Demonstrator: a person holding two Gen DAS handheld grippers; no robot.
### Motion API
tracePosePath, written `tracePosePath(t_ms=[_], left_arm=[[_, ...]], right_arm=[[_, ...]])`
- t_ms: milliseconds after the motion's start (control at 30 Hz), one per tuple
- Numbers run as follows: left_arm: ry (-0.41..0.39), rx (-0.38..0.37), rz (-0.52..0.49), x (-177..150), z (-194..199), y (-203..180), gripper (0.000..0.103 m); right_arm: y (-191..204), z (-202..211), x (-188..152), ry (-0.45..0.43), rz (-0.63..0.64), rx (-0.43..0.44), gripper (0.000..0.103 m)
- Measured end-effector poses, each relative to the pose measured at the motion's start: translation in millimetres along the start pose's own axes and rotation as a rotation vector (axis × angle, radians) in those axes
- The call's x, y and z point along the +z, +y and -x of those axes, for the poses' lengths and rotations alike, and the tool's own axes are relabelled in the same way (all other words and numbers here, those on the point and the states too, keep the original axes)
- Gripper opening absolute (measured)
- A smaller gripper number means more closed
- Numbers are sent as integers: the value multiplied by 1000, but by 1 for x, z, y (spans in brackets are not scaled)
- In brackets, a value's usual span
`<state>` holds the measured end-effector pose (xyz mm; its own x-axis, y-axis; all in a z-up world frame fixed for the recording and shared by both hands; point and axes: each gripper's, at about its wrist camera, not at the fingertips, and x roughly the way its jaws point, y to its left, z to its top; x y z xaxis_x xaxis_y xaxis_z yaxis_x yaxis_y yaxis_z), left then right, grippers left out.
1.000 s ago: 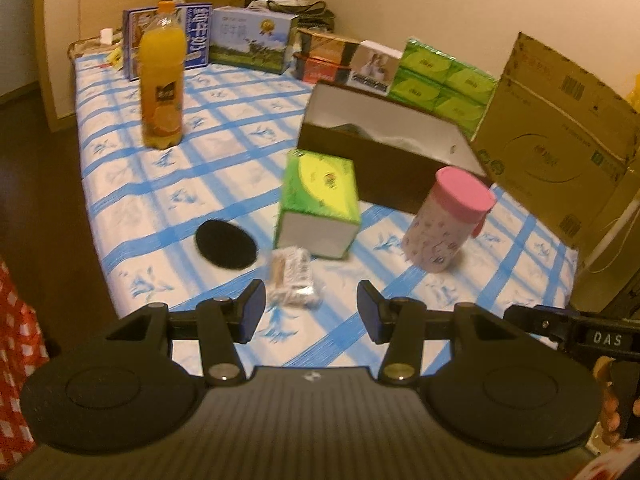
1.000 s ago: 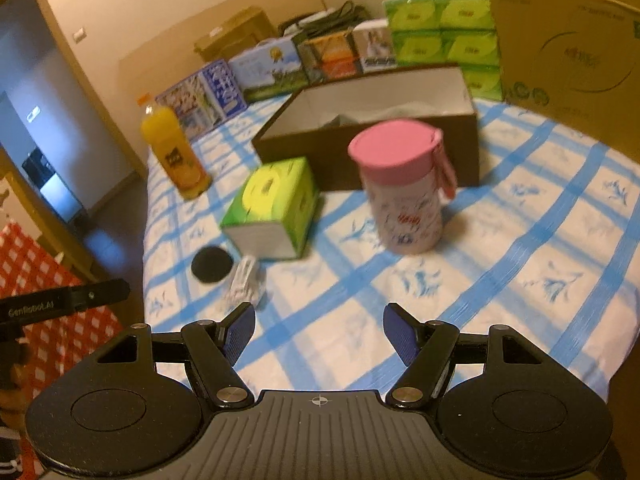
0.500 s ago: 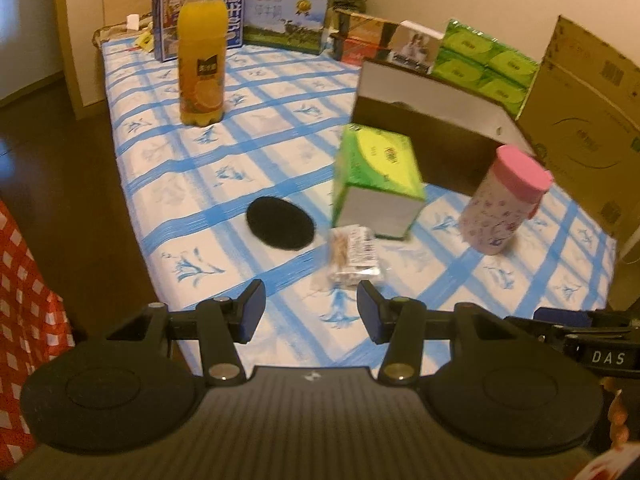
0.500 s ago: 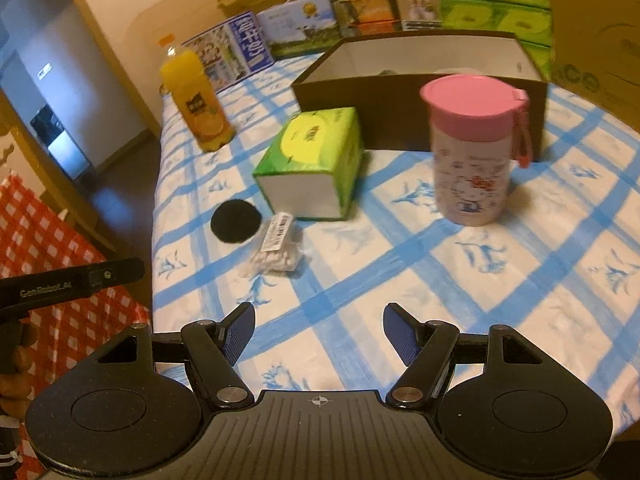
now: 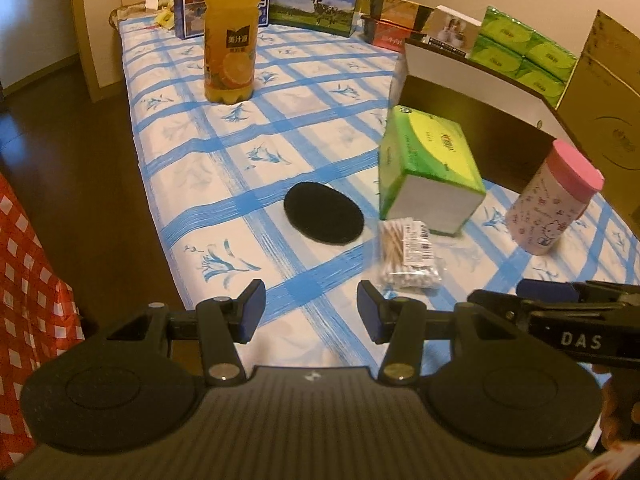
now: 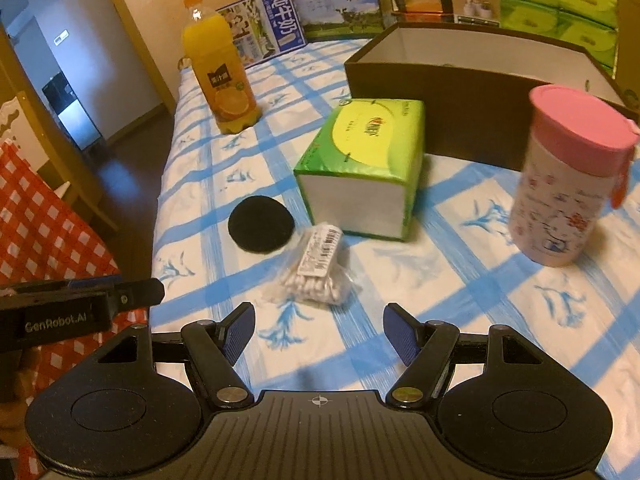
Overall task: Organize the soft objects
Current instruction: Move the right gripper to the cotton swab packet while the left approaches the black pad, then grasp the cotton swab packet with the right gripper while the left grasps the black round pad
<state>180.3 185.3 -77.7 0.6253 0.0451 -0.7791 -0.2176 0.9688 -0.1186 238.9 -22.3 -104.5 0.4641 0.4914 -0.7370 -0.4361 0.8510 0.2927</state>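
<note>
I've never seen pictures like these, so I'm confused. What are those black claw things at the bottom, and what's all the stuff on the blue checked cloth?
Those claws are two grabbing tools. A person holds one in each hand, and each carries a small camera looking forward past its two fingers, so each picture is one tool's view.

In the left tool's picture, the right tool pokes in at the right edge. In the right tool's picture, the left one pokes in at the left edge.

Both tools are open and hold nothing.

On the checked cloth nearby lie a clear bag of cotton swabs, a flat black round pad and a green tissue pack. A cup with a pink lid and a bottle of orange juice stand upright. Behind them is an open brown box, with more boxes and tissue packs along the wall.
</note>
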Motion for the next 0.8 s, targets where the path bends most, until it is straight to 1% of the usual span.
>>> tracePosePath(t_ms=[467,800], left_arm=[[38,0,14,6,-40,19,47],[56,15,26,8,-61,31,48]], right_arm=[[11,-72,22,5,16,-55,71],[13,-103,19,26,46,-82,70]])
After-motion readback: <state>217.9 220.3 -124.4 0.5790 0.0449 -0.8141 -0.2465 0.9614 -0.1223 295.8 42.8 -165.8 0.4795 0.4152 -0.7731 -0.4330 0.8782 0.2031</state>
